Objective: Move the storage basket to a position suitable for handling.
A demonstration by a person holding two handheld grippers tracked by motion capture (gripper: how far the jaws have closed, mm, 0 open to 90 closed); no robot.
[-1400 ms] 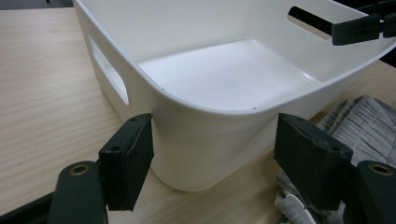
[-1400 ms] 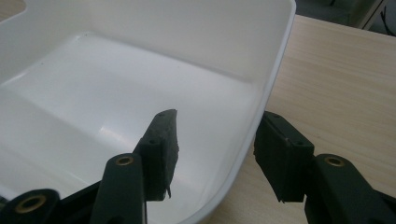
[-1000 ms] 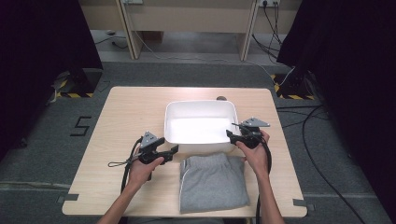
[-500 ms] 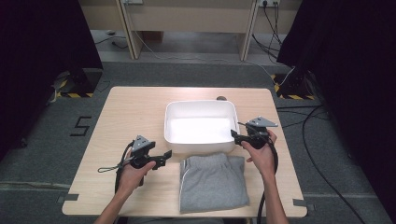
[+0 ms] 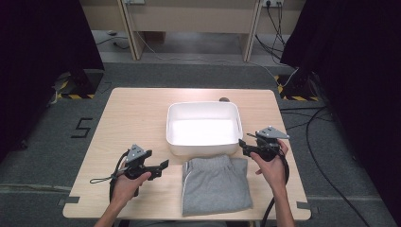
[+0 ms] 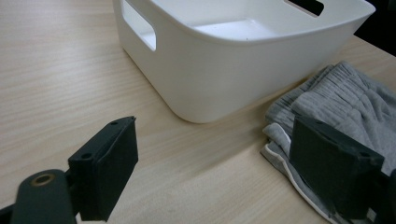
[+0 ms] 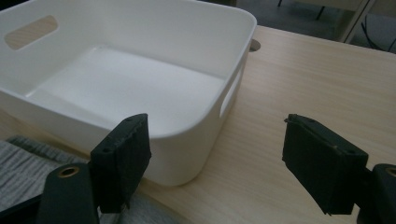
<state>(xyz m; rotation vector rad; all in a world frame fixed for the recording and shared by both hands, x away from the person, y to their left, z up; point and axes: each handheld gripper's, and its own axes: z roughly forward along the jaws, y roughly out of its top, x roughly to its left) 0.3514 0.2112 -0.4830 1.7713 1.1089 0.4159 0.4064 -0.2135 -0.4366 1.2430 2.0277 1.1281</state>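
Observation:
A folded grey garment lies flat near the table's front edge, its waistband just in front of a white tub that has nothing inside. My left gripper hovers left of the garment, pointing right at it; its jaws have just been opening and hold nothing. In the left gripper view, the left gripper is open over bare wood, with the garment beyond its right jaw. My right gripper sits at the tub's front right corner. Its jaws have just been opening too, and the right gripper is empty beside the tub.
The wooden table has bare surface to the left and behind the tub. A small dark grommet sits behind the tub. Cables trail on the floor to the right; desk legs stand beyond.
Both grippers drew outward from the garment's top corners, the left one leftward and toward the person, the right one rightward. Both sets of jaws opened wider. The garment stays flat.

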